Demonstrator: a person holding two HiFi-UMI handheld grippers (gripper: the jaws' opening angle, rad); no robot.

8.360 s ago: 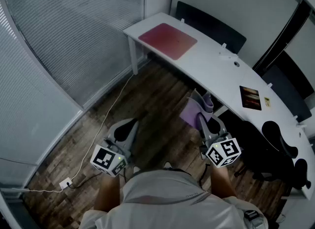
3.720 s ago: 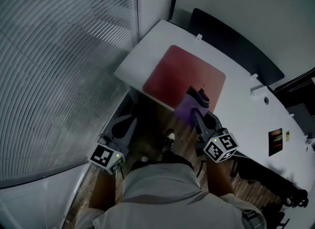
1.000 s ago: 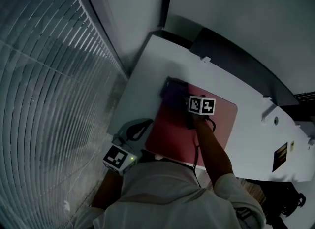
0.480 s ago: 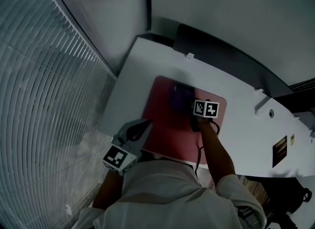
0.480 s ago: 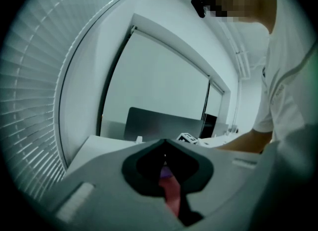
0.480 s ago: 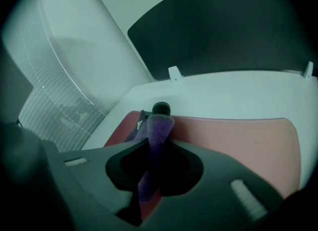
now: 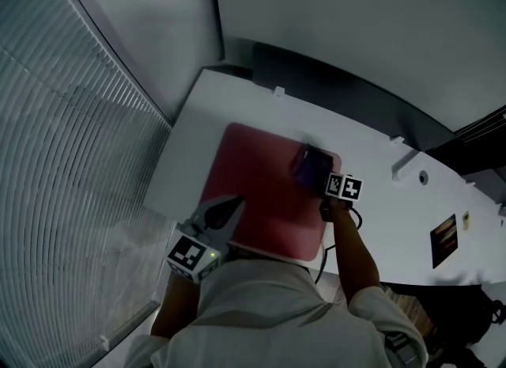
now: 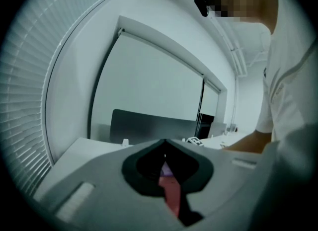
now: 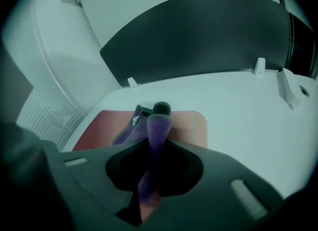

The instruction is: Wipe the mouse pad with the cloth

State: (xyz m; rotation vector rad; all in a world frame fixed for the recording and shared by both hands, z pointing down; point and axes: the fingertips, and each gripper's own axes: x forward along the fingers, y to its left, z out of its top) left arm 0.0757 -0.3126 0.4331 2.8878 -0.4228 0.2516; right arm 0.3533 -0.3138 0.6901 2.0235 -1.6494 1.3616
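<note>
Cloth (image 7: 305, 160) on mouse pad (image 7: 253, 192) — right gripper (image 7: 318, 175) clenches it; left gripper's (image 7: 235, 202) jaws pressed together.

One mouse pad (image 7: 257, 192), one cloth (image 7: 310, 164), two claws (image 7: 229, 206) (image 7: 322, 178), one desk (image 7: 371, 224).

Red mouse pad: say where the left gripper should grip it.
Likely the near left corner of the red mouse pad, low from the white desk's front edge: it lies thin and flat, the left gripper is beside it, and the purple cloth covers the far right corner.

Purple cloth (image 7: 311, 165), red mouse pad (image 7: 253, 192), white desk (image 7: 379, 208), pale grey striped blinds (image 7: 63, 161)
</note>
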